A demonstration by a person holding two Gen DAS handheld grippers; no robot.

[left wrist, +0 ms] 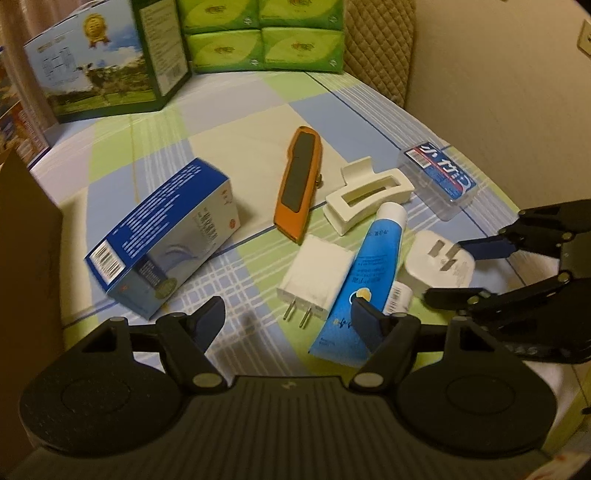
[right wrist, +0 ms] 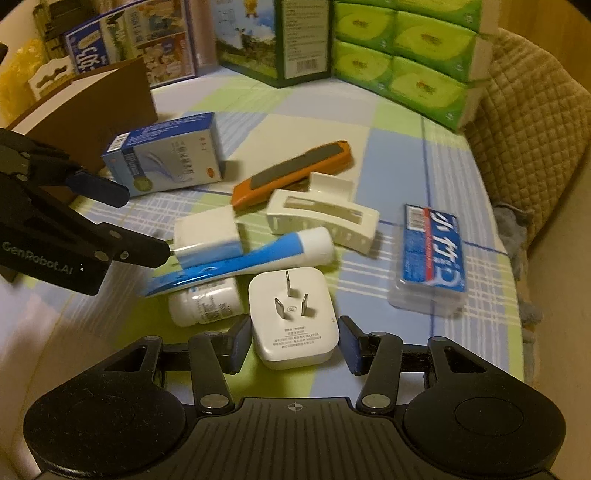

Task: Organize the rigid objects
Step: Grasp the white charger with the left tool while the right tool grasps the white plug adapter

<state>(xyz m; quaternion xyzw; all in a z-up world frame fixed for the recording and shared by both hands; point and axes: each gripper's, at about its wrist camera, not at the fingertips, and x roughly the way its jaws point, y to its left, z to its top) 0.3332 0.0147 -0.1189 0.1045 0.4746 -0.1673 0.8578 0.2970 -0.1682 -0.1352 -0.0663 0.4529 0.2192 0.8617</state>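
Observation:
My right gripper (right wrist: 293,341) is open, its jaws on either side of a white three-pin plug adapter (right wrist: 293,314), apart from it; it also shows in the left wrist view (left wrist: 437,266). My left gripper (left wrist: 290,317) is open and empty above a white two-pin charger (left wrist: 314,282) and a blue tube (left wrist: 364,280). An orange utility knife (left wrist: 299,181), a cream hair claw (left wrist: 365,197), a blue medicine box (left wrist: 162,240), a clear case (left wrist: 439,181) and a small white bottle (right wrist: 205,304) lie on the checked cloth.
A brown cardboard box (right wrist: 92,110) stands at the left edge. A green carton (left wrist: 103,55) and green tissue packs (left wrist: 258,33) line the back. A quilted cushion (right wrist: 532,118) lies at the right. The table edge curves along the right.

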